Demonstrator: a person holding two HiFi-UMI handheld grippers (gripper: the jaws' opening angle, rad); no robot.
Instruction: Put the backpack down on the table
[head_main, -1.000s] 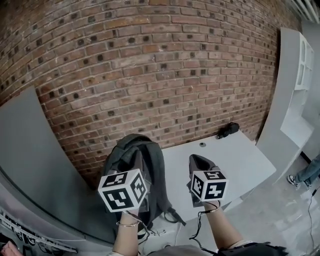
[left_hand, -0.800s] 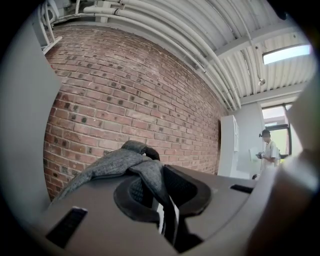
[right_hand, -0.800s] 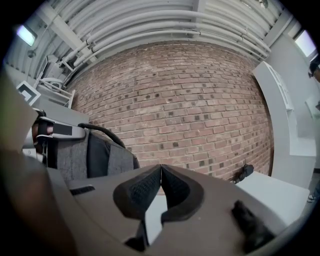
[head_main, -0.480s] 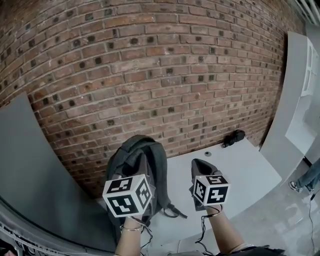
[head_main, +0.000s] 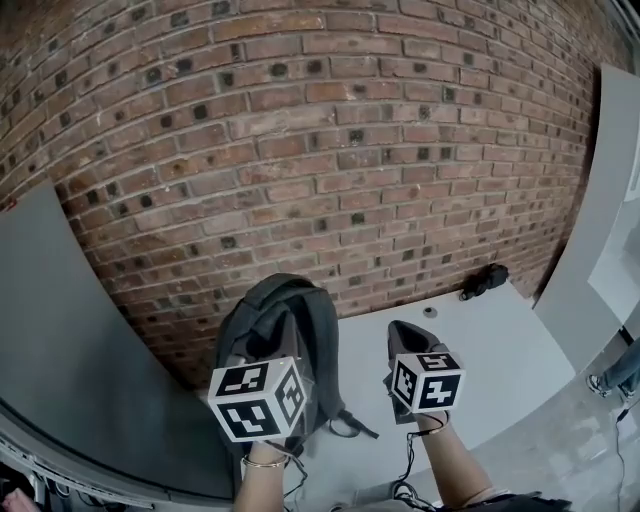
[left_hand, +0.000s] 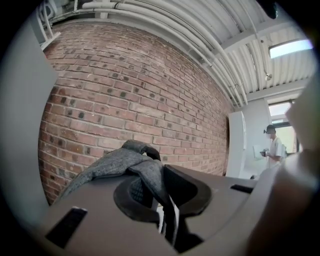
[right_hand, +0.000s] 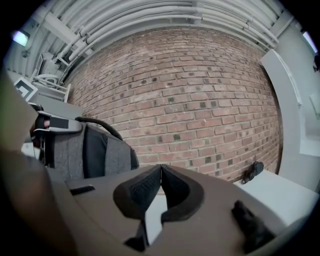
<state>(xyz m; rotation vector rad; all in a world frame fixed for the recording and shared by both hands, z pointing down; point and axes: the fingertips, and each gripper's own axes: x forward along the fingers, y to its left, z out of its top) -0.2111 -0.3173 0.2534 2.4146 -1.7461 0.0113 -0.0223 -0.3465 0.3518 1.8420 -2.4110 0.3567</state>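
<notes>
One backpack (head_main: 318, 335), grey and dark, was seen hanging at the left end of the single white table (head_main: 480, 340), in front of a brick wall (head_main: 330, 150). It was held up by one of its straps (left_hand: 150, 175). Whether its base touched the tabletop could not be told. Loose ends of webbing were seen dangling below it, at the table's near edge.

Two grippers were in view. The left gripper (left_hand: 157, 194) was found clamped on that grey strap, the fabric being pinched between its two jaws with the rest of the bag draped beyond them. The right gripper (right_hand: 161, 175) was held over the table, just right of the bag and apart from it. Its two jaws were pressed together with nothing between them.

Two marker cubes were counted, one on each gripper: the left cube (head_main: 258, 398) and the right cube (head_main: 428, 380). One thin bracelet (head_main: 262, 462) was noted on the left wrist.

One small black object (head_main: 486, 280) was seen lying at the table's far corner, against the wall and well apart from the bag. What it was could not be made out. One grey panel (head_main: 70, 340) was seen left of the table.

One person (left_hand: 273, 150) in a cap was seen standing far off to the right.
</notes>
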